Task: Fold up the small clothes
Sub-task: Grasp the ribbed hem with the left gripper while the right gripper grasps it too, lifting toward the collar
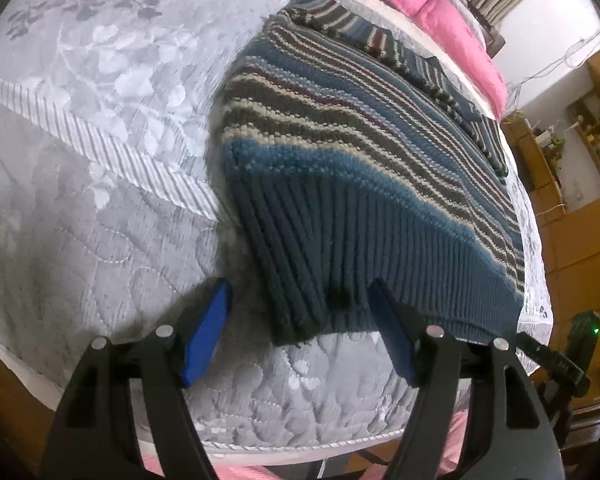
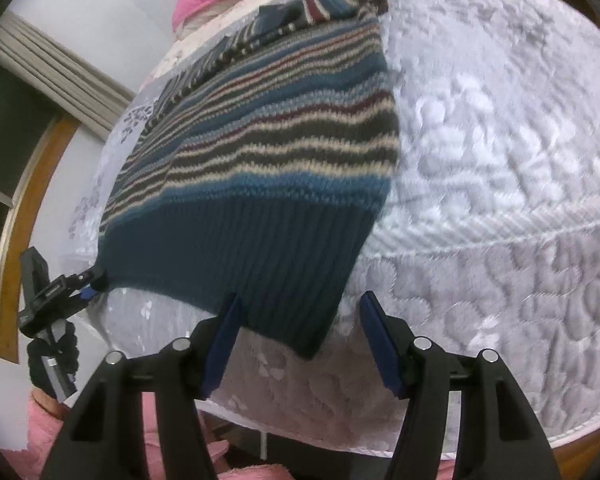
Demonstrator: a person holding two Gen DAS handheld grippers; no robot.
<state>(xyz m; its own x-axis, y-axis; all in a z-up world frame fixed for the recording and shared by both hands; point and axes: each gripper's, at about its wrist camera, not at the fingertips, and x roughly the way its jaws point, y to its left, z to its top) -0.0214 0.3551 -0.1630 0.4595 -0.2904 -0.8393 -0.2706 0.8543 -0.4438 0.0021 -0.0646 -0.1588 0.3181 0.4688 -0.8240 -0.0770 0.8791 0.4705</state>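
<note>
- The left tongs (image 1: pixel 300 328) hang wide open just over the near left corner of the sweater (image 1: pixel 364 152). The ribbed hem (image 1: pixel 340 240) sits between the blue pads (image 1: pixel 208 336), and nothing is gripped; whether the right-hand pad touches the knit I cannot tell.
- The sweater, blue with cream, grey and dark red stripes, lies on a bed covered by a grey quilt (image 1: pixel 100 120) with a leaf pattern. Its hem faces the person, near the bed's front edge.
- At the far end a striped sleeve (image 1: pixel 340 20) is laid across the body, so it looks as if the sleeves are already turned in and the sweater is a narrow rectangle. That part of the folding seems done.
- A pink duvet (image 1: pixel 452 20) lies bunched at the head of the bed, well apart from the sweater.
- The right tongs (image 2: pixel 296 336) are also wide open and empty, with the hem's near right corner lying between the pads or just under them.
- In the right wrist view the left tongs (image 2: pixel 88 284) show small at the hem's other corner; that view is too small to read how far apart they stand.
- What is left, in my judgement: close both tongs on the hem corners, carry the hem up toward the collar, and press the bundle flat. The thick knit may slip from a shallow pinch.
</note>
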